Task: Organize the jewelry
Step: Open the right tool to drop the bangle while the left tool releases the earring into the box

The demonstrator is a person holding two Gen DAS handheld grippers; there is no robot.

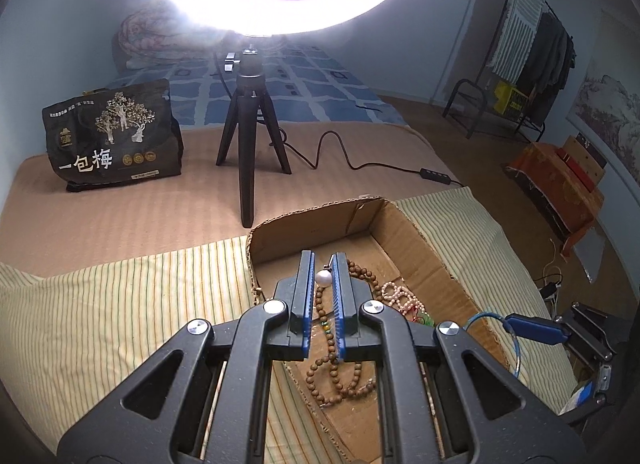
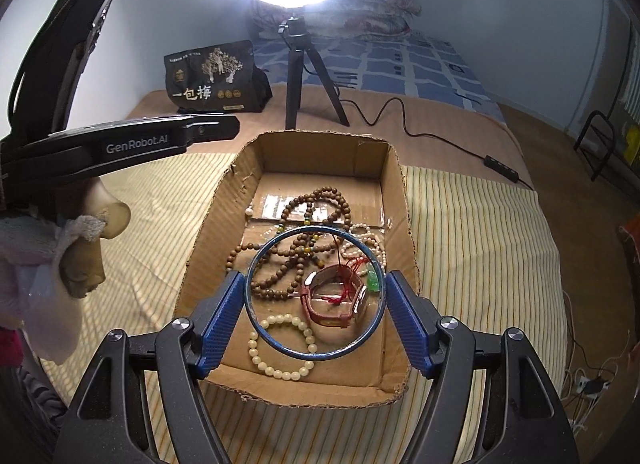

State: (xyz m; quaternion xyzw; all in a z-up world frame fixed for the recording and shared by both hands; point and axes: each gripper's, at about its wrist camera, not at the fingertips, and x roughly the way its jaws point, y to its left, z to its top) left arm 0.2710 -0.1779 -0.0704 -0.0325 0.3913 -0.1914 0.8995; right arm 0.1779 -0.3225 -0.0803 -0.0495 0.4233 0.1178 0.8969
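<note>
step: putting jewelry in the box (image 2: 402, 199) | left hand-held gripper (image 1: 323, 264) pinches a pearl (image 1: 323, 278) over the box | right hand-held gripper (image 2: 316, 296) grips a blue ring (image 2: 256, 260) over it | next – I think – lower each, let go gently
</note>
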